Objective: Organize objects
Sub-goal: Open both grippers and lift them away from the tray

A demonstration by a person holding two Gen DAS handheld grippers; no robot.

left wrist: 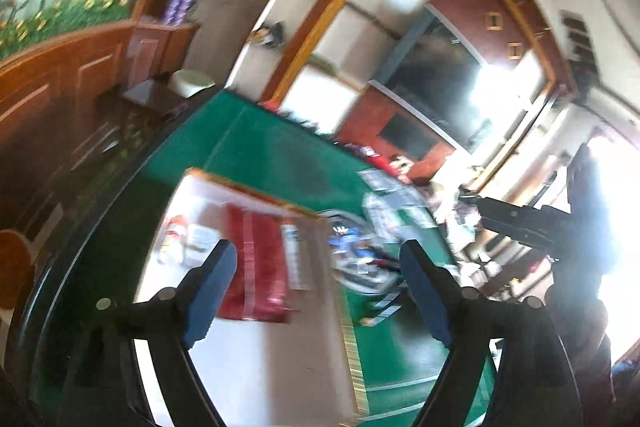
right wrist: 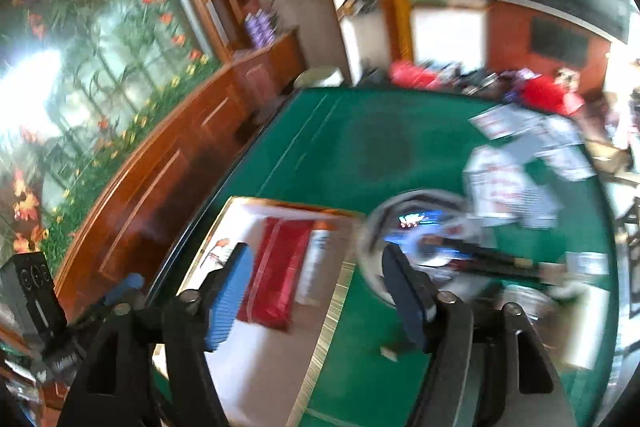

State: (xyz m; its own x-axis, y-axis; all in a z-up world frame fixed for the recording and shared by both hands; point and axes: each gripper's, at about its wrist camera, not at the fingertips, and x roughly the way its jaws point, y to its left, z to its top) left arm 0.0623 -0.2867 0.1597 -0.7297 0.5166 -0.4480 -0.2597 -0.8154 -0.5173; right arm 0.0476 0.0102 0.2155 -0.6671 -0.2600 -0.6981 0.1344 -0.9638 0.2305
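Observation:
Both views are blurred. A white tray with a gold rim [left wrist: 256, 187] [right wrist: 336, 307] lies on the green table [left wrist: 280, 151] [right wrist: 360, 147]. A red packet [left wrist: 256, 259] [right wrist: 280, 267] and a pale packet [right wrist: 316, 267] lie in it. To its right sits a round metal dish [left wrist: 360, 283] [right wrist: 416, 203] with small dark and blue items inside. My left gripper [left wrist: 316, 287] hangs open above the tray's right edge, nothing between its blue pads [left wrist: 212, 291]. My right gripper [right wrist: 320, 291] is open too, above the tray and the dish, and empty.
Printed papers or packets [left wrist: 388, 203] [right wrist: 504, 187] lie scattered beyond the dish. Red items [right wrist: 548, 95] and clutter line the table's far edge. A wooden cabinet [left wrist: 60, 87] [right wrist: 168, 163] and a flower mural [right wrist: 92, 47] stand to the left.

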